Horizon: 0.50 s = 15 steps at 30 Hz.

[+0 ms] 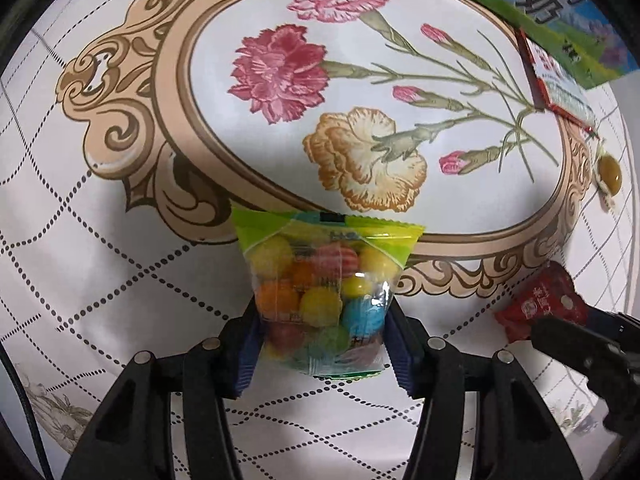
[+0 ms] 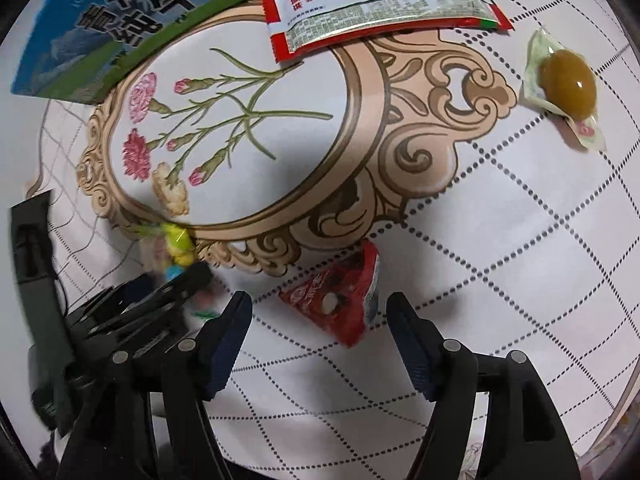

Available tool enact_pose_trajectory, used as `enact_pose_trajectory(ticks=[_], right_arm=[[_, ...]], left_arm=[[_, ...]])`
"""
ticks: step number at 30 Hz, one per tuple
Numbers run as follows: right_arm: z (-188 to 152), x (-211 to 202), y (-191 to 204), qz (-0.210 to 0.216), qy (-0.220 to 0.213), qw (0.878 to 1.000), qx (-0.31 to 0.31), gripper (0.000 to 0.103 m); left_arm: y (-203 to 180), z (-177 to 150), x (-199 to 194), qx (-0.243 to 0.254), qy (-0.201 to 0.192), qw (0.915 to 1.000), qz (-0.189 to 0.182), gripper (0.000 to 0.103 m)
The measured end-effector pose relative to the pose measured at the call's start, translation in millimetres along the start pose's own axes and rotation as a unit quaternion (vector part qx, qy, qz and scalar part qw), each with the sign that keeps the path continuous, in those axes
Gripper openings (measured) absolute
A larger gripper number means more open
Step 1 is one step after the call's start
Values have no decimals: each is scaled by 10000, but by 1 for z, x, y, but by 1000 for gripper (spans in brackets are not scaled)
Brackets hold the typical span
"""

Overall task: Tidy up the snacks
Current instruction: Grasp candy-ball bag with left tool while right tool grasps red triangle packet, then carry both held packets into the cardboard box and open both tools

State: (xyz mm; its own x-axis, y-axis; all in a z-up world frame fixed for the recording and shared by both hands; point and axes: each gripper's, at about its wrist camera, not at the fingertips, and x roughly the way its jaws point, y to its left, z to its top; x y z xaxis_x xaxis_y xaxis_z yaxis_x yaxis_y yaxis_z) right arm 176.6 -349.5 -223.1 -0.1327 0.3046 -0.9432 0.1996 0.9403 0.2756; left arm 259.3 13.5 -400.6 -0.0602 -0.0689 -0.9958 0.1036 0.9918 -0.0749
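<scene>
You are holding the candy bag (image 1: 320, 296) clamped between your left gripper (image 1: 320, 344) pads, while your right gripper (image 2: 320, 344) is standing open astride the red packet (image 2: 336, 300). Next, likely carry both toward the carton (image 2: 120, 24).

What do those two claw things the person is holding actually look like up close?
Both are alike. The left gripper and right gripper each have two black plastic fingers built from slotted bars, joined by round silver pins. The fingertips carry dark blue ribbed pads. A thin black cable shows beside the left one.
</scene>
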Motion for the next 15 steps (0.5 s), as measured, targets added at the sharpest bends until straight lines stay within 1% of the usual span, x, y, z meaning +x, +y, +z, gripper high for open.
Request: enact_pose_trajectory(ticks=[3,5,6,8,9,11,13,15], right_arm=[[-8,5,-9,-35,38,10000,56,72],[-8,9,-14,49,18,9999,149,72],[-8,11,-16,79,16,9998,186,72],[-9,15,-24,112,-32,9996,244,71],[-8,16,-25,135,-43,9995,266,70],[-7,19,-30,160,-65,9993,335,54],[-7,19,-30,130,-127,9993,319,47],[-7,19,-26,98,-159,9994,277,46]], left_arm=[[-3,0,3,-6,13,10000,25,53],[-7,0,5,-5,29,10000,29,53],[-3,-5,14,-2,36,10000,27,53],[0,-3,13,4,53,10000,27,53],[-4,-8,12,12,57,10000,36,53],[-2,-5,15,13,70,10000,46,53],[-2,-4,15,4,79,10000,47,53],[-3,-3,15,-7,71,10000,43,53]])
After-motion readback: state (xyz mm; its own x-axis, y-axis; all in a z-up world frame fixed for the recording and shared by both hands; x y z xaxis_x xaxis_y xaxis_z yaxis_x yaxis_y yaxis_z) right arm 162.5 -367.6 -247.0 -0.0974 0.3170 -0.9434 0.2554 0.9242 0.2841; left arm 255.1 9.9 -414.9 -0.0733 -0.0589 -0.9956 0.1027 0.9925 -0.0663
